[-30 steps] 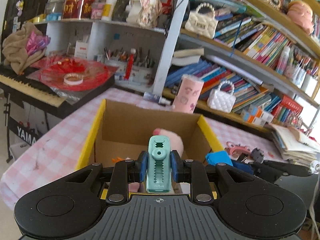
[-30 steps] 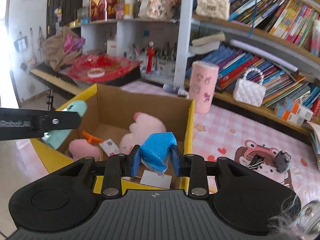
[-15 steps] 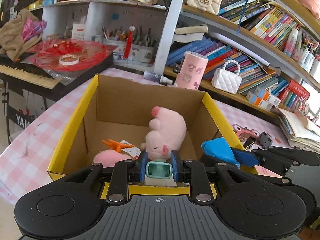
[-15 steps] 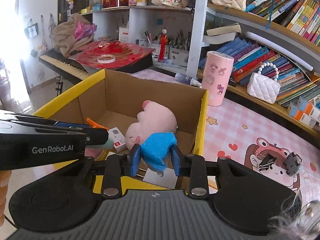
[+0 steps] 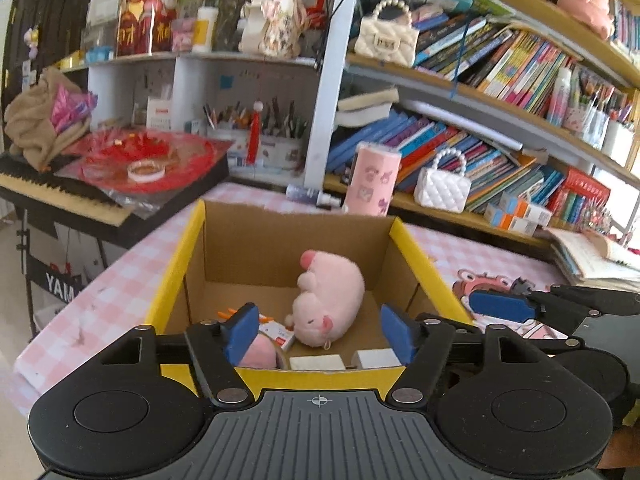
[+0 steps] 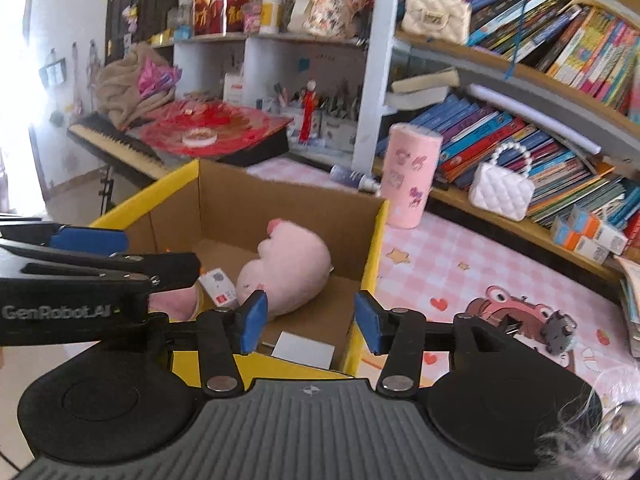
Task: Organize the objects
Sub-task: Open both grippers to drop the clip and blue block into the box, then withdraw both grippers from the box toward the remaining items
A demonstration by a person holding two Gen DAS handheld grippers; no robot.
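Note:
A cardboard box with a yellow rim [image 5: 176, 264] [image 6: 374, 248] stands on the pink checked table. In it lie a pink plush pig [image 5: 328, 300] [image 6: 288, 272], a smaller pink toy [image 5: 258, 354], a red-and-white card [image 5: 276, 330] and two white blocks [image 5: 318, 362]. My left gripper [image 5: 319, 332] hangs over the box's near wall, its jaws opening with nothing between them. My right gripper [image 6: 311, 322] is over the box's near right corner, its jaws also opening and empty. Its blue pad [image 5: 500, 306] shows at the right of the left wrist view. The teal clip and the blue piece are out of sight.
A pink tumbler [image 5: 372, 180] and a white quilted handbag [image 5: 442, 188] stand behind the box, under full bookshelves. A keyboard with red decorations [image 5: 60, 192] is at the left. Black binder clips [image 6: 556, 328] lie on the cloth to the right, near a stack of books [image 5: 592, 260].
Both grippers have opened. The teal clip has left the left jaws and the blue piece the right jaws. The left gripper has drawn back slightly from the box.

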